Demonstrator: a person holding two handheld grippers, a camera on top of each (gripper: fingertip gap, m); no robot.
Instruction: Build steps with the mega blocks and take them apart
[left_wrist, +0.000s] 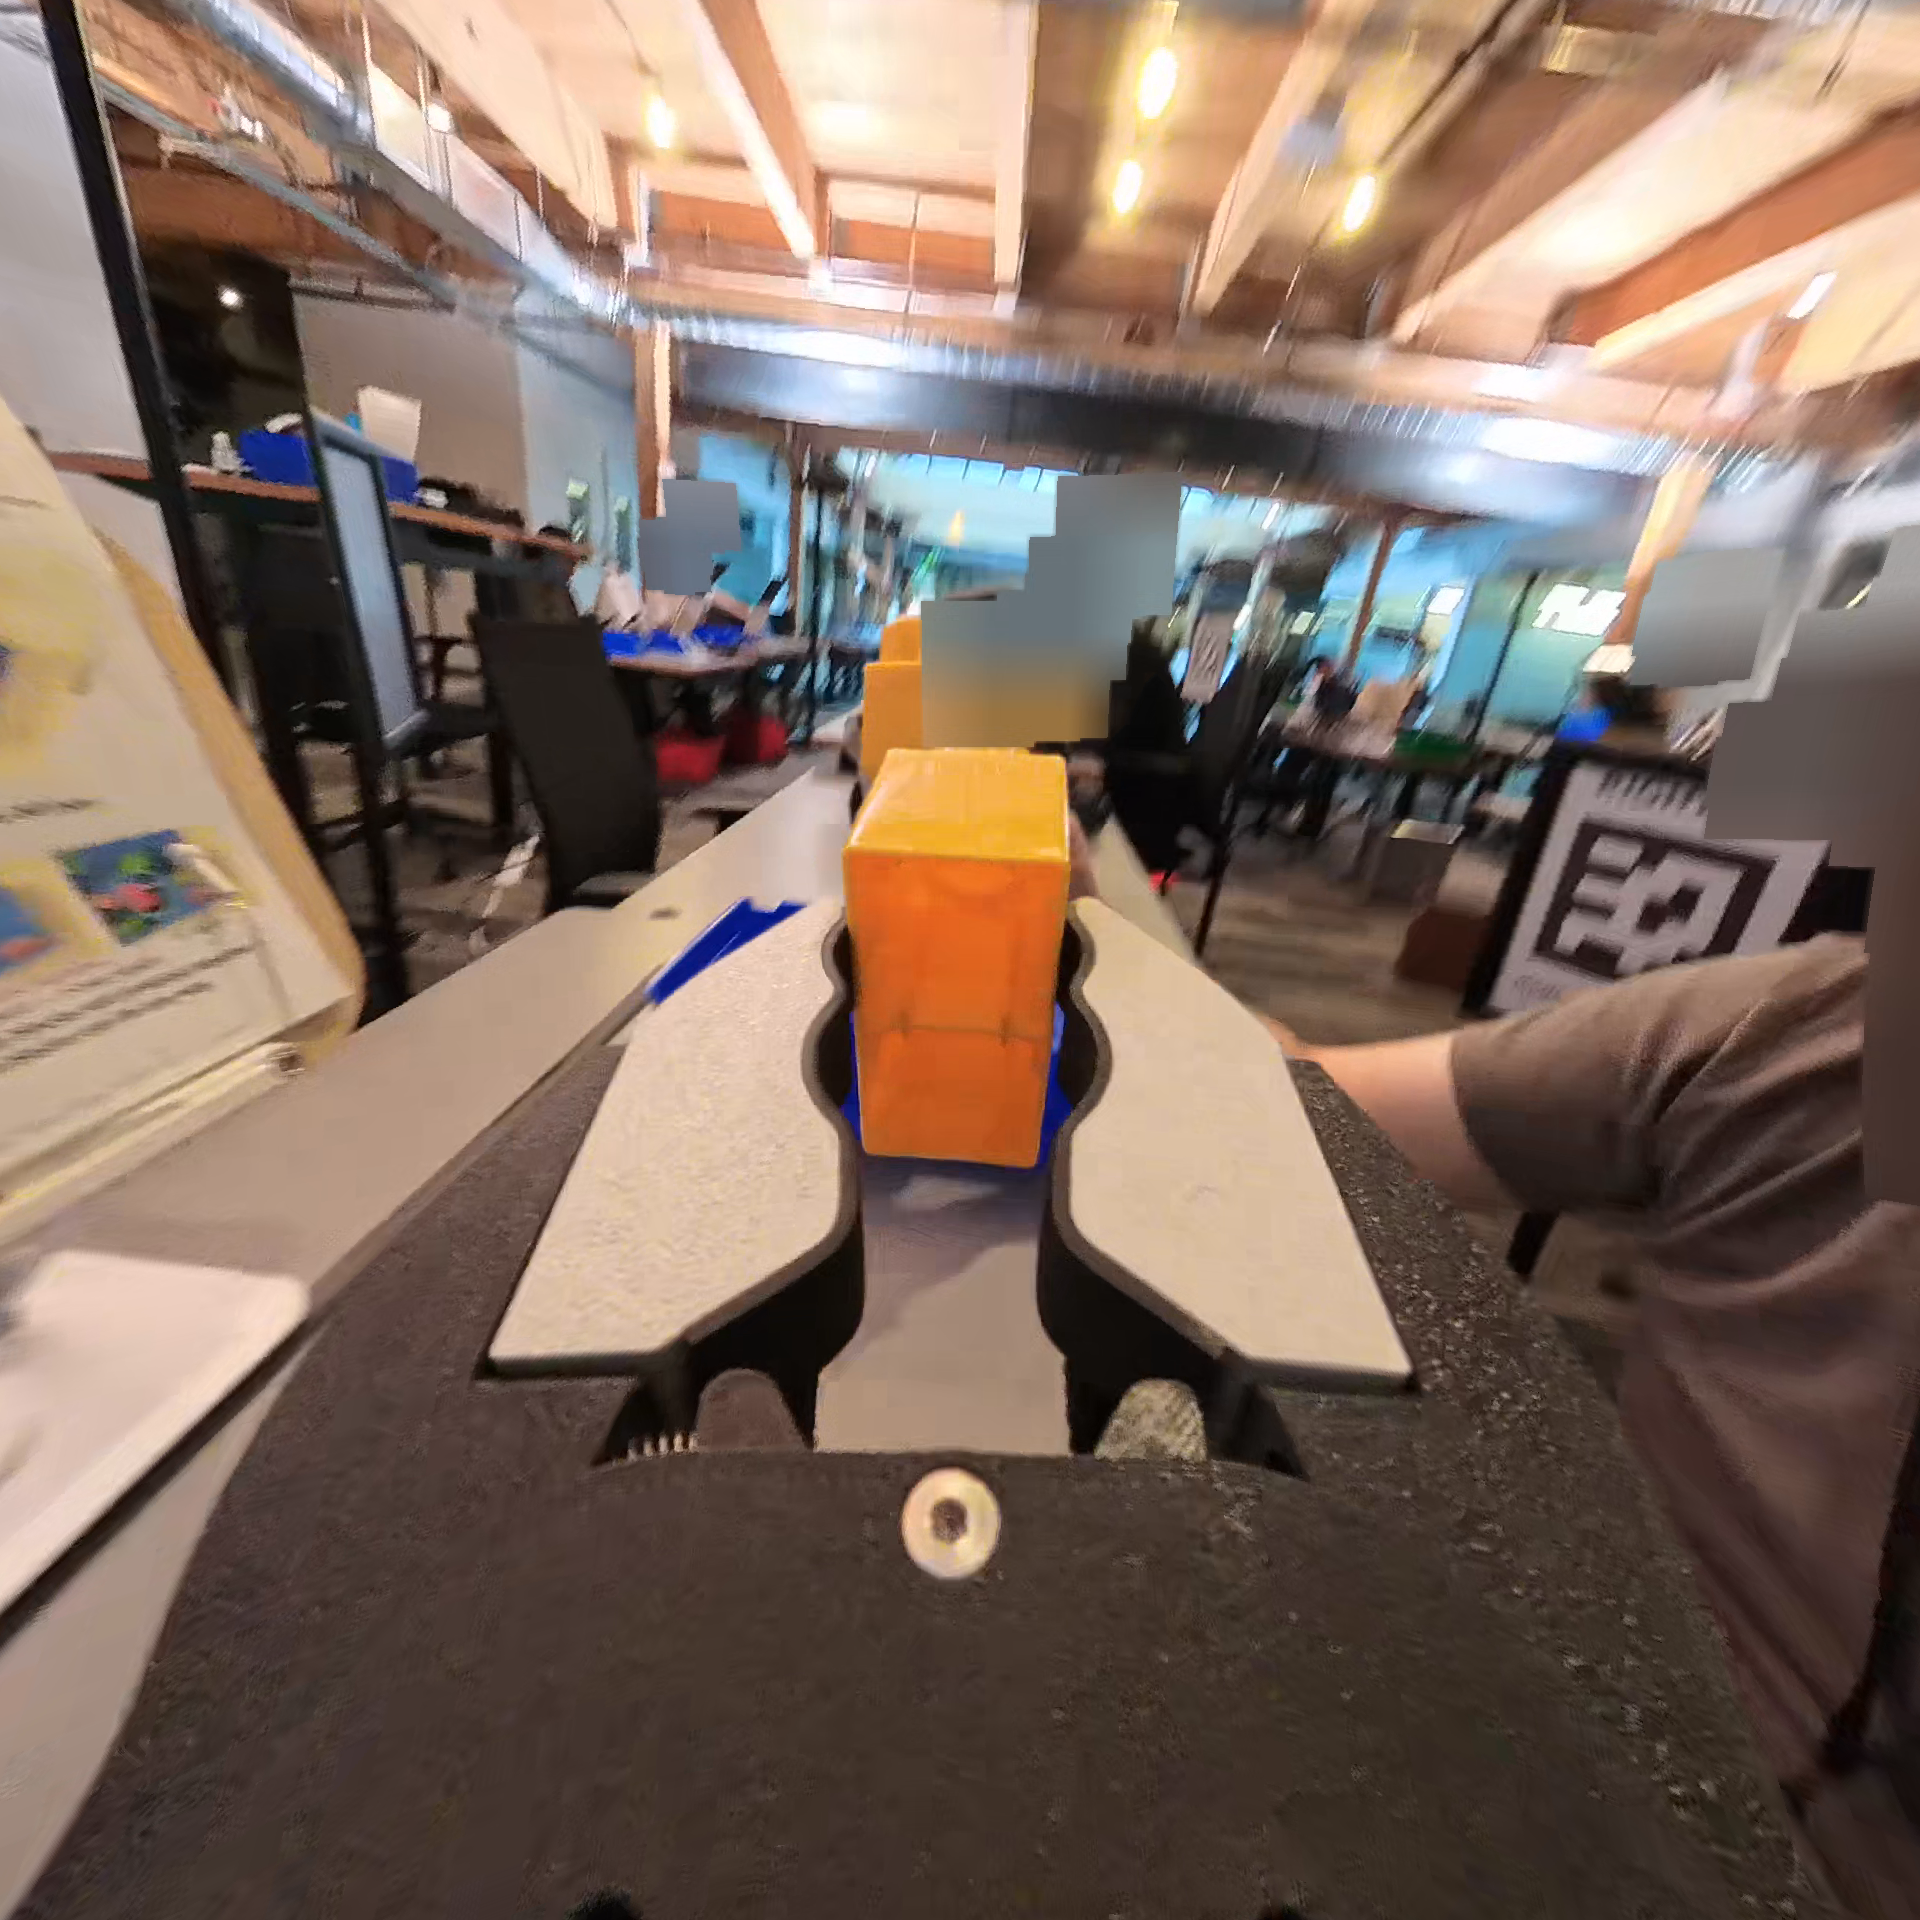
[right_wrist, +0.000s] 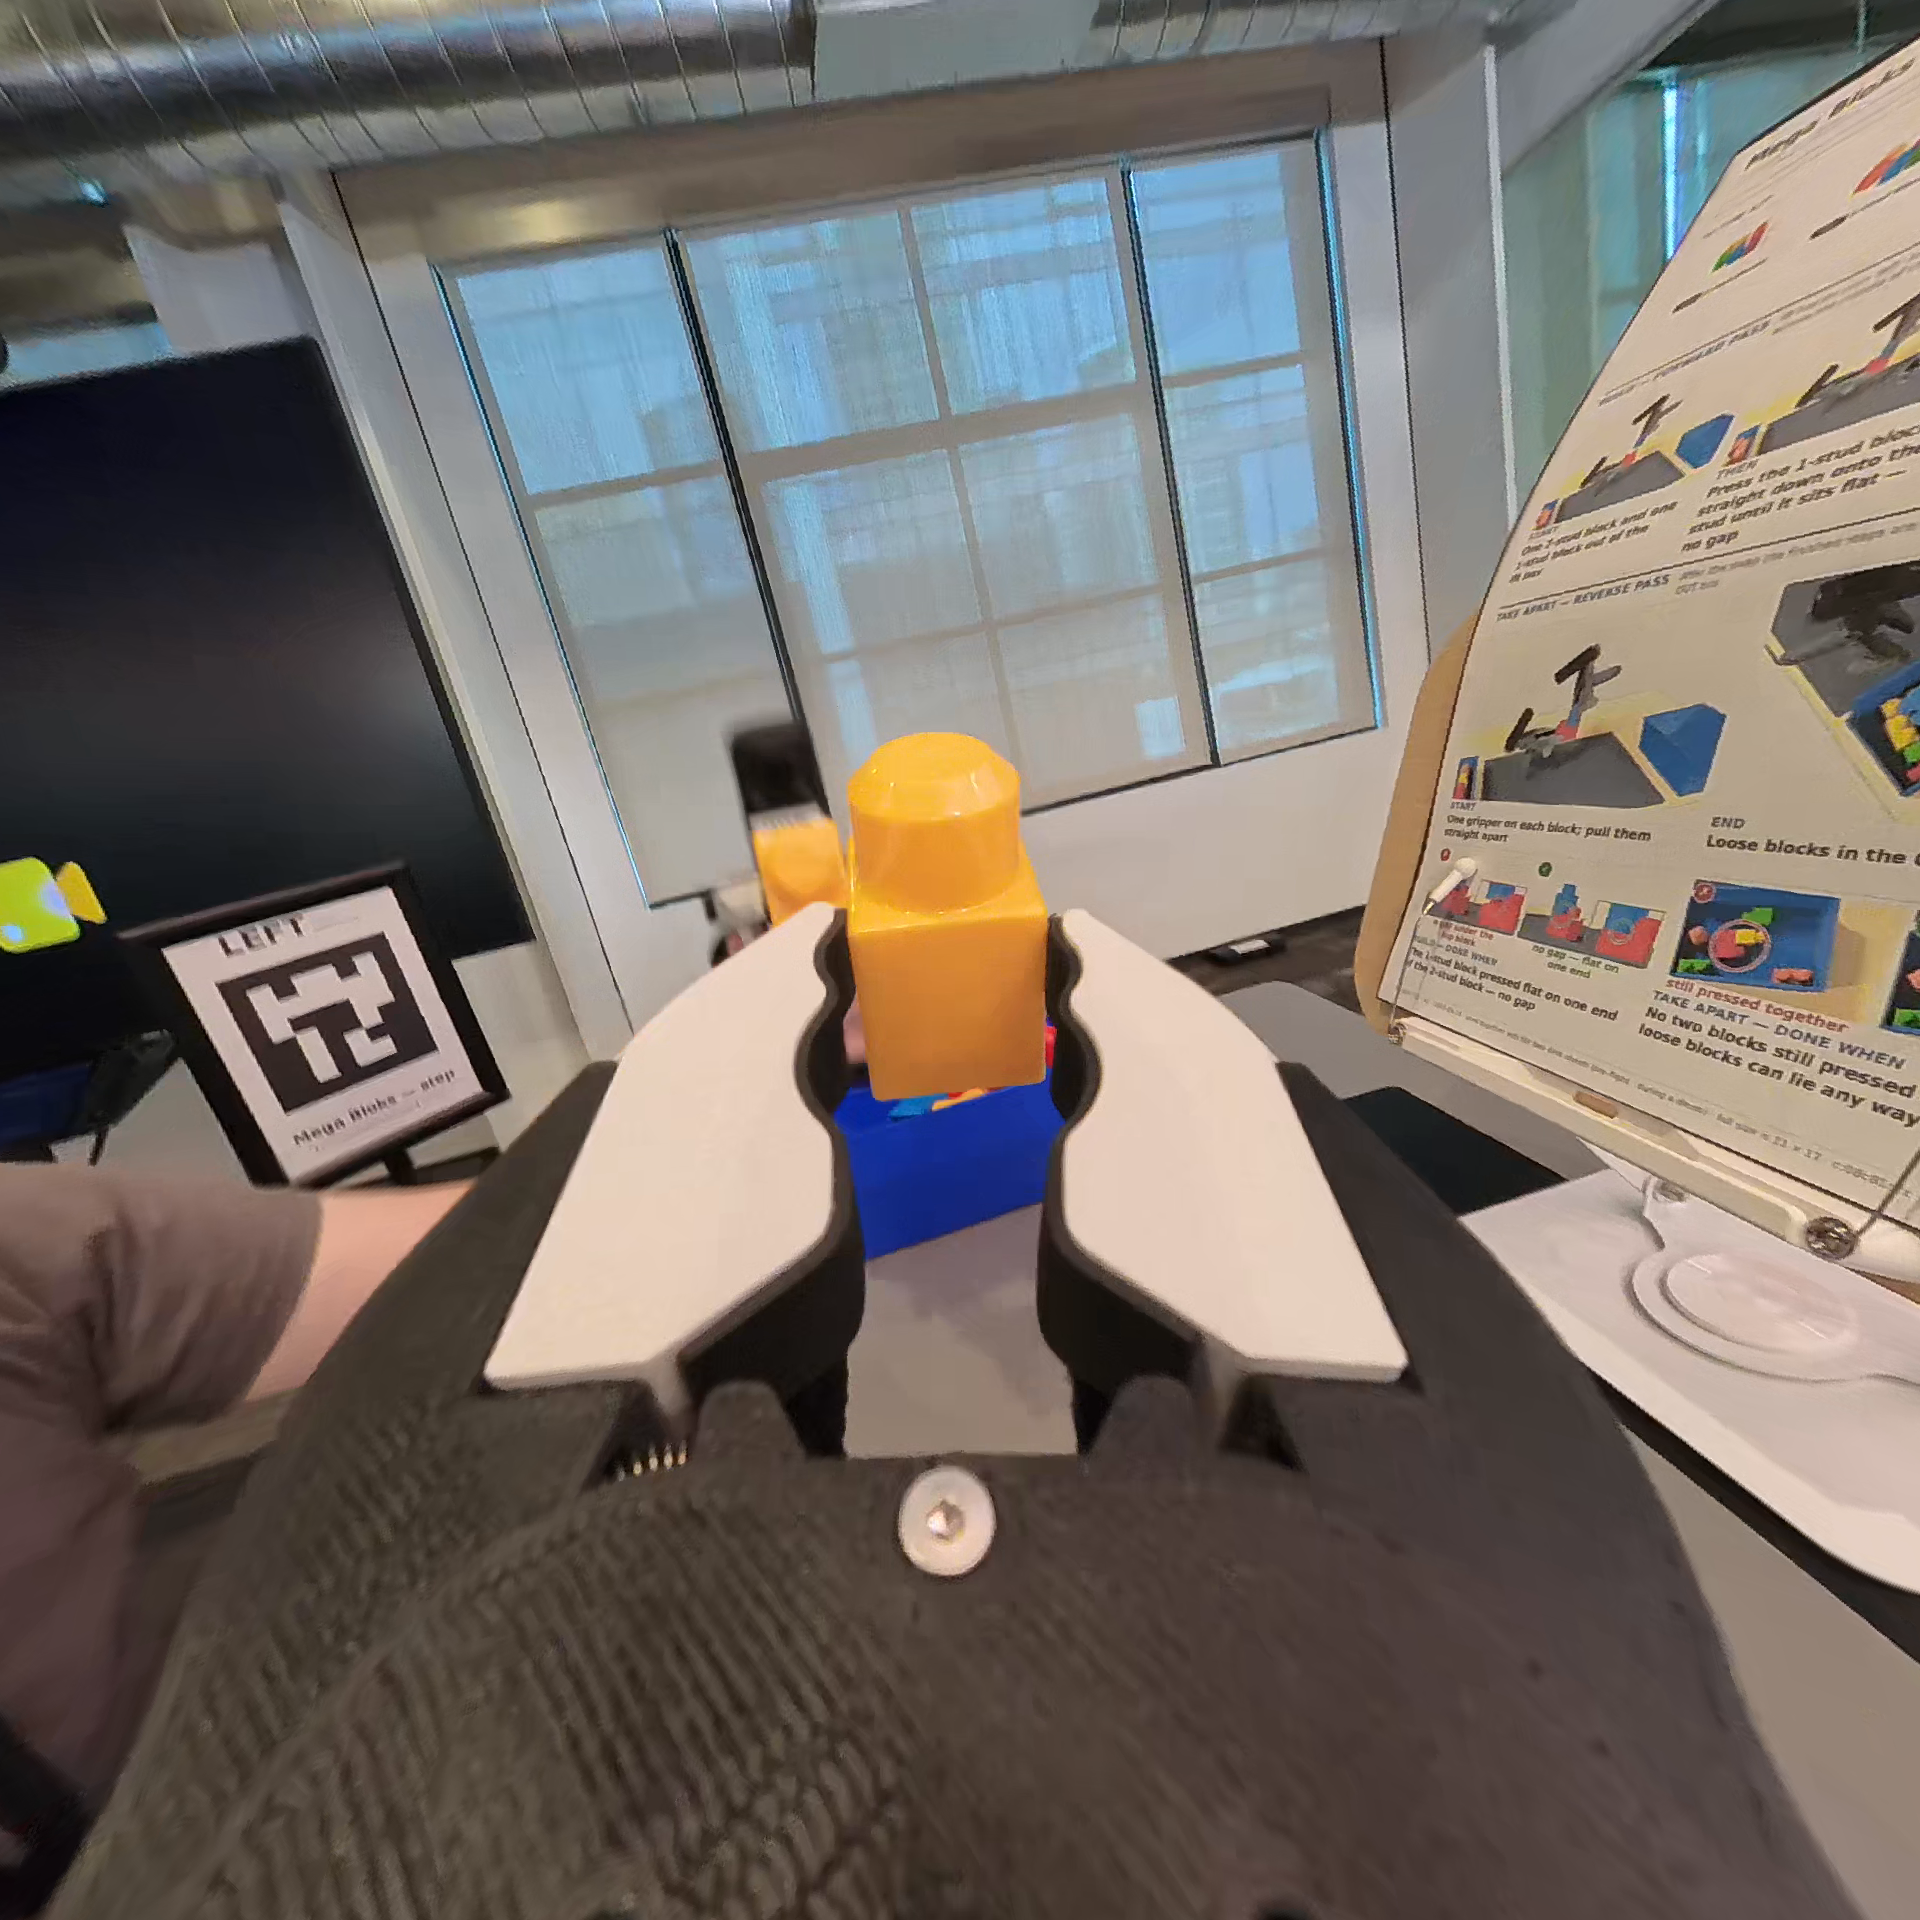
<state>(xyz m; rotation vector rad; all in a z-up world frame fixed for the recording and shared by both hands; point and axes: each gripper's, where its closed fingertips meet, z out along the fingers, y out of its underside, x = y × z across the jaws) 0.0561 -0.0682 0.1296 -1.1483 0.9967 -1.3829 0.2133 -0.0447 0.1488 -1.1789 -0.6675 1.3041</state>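
Note:
My left gripper (left_wrist: 956, 925) is shut on an orange mega block (left_wrist: 956, 966), held lengthwise between the pads above the grey table (left_wrist: 416, 1091). A blue bin (left_wrist: 727, 945) lies just under and left of it. My right gripper (right_wrist: 945, 925) is shut on a yellow-orange one-stud block (right_wrist: 945, 966), upright with its stud on top, above the blue bin (right_wrist: 935, 1153), which holds several loose blocks. Each view shows the other block farther off: a yellow-orange one (left_wrist: 894, 707), partly behind a mosaic patch, and a blurred orange one (right_wrist: 795, 862).
An instruction board (left_wrist: 125, 831) stands at the left of the left wrist view and at the right of the right wrist view (right_wrist: 1714, 727), on a white base (right_wrist: 1714, 1330). Marker signs (left_wrist: 1642, 904) (right_wrist: 322, 1018) stand beyond the table. A person's arm (left_wrist: 1558, 1091) (right_wrist: 156, 1299) is close. The tips of one gripper are about 15 centimeters away from the tips of the other.

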